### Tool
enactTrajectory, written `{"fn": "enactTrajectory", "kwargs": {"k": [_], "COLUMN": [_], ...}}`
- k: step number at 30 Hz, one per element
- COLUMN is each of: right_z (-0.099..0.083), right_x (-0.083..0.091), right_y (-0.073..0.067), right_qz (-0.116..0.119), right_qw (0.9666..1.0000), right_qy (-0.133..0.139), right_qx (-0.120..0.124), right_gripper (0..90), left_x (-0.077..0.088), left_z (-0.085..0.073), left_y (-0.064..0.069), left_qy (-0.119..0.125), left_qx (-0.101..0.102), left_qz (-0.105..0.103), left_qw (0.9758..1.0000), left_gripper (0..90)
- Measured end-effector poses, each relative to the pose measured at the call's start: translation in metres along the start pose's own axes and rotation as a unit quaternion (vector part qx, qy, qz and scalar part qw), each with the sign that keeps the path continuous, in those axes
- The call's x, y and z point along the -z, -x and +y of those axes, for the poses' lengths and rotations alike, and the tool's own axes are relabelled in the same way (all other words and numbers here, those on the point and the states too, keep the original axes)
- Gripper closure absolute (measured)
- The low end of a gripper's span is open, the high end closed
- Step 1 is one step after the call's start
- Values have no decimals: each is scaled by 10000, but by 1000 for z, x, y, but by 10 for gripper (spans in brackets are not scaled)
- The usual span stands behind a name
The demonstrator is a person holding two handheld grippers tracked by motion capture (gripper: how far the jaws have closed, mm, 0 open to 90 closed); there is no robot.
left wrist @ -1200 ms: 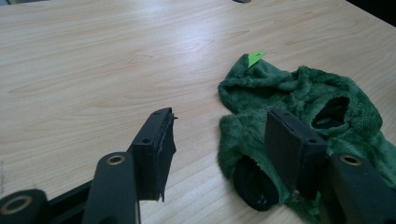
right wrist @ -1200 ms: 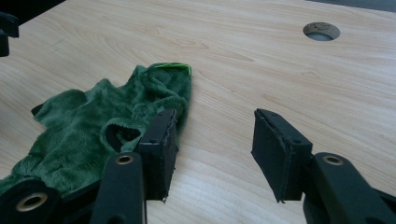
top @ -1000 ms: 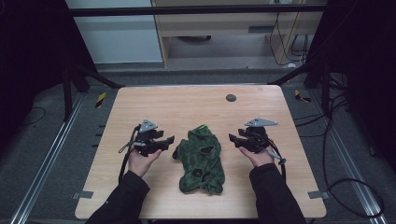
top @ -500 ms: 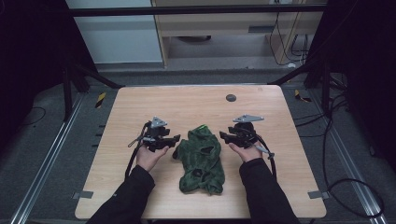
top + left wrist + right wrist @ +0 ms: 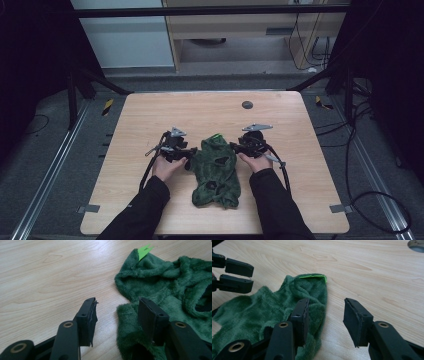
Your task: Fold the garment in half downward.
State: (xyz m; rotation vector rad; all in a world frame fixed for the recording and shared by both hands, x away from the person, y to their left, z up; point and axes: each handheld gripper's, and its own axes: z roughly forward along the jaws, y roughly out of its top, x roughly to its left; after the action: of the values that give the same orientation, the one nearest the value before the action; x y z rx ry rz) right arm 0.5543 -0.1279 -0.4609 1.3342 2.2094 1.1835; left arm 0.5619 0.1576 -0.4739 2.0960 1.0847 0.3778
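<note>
- Left gripper (image 5: 189, 153): jaws apart and just been closing; one jaw on bare wood, the other over the left edge of the green fleece garment (image 5: 216, 172). In the left gripper view the fleece edge (image 5: 130, 322) lies at the right-hand jaw, with no pinch on it yet.
- Right gripper (image 5: 235, 146): jaws apart, also just been closing. In the right gripper view one jaw sits on the fleece's edge (image 5: 317, 305), the other over bare wood. Nothing clamped.
- Reading: the two grippers flank the garment at its far end, one on each side edge. This looks like a set-up for a two-point pinch, to lift or spread the piece evenly.
- Garment: crumpled, lying near-centre on the worktop (image 5: 150, 120) between the two hands, with dark openings showing in it. A bright green tag (image 5: 216, 135) sticks out at the far end.
- Worktop: pale wood grain, matt. A small dark round disc (image 5: 247, 105) sits in the far part, well apart from the garment.
- Room: dark frame posts at left and right, grey carpet floor, cables trailing at the right, a light cabinet beyond the far edge.
</note>
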Motion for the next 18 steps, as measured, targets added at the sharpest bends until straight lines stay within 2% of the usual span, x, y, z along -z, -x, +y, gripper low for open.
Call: {"fn": "enactTrajectory", "kwargs": {"k": [4, 8, 18], "right_z": [0, -1, -7], "right_x": [-5, -10, -26], "right_y": [0, 0, -1], "right_qz": [11, 57, 191], "right_qw": [10000, 9999, 9990], "right_qy": [-58, -123, -394], "right_qx": [-5, 0, -17], "right_gripper": [553, 555, 571], "left_x": [-5, -10, -22], "left_z": [2, 4, 2], "left_y": [4, 6, 7], "left_qy": [-165, -228, -406], "left_qx": [-88, -116, -35], "left_qz": [-5, -27, -132], "left_qw": [9998, 9997, 9991], "left_gripper": [504, 516, 569]}}
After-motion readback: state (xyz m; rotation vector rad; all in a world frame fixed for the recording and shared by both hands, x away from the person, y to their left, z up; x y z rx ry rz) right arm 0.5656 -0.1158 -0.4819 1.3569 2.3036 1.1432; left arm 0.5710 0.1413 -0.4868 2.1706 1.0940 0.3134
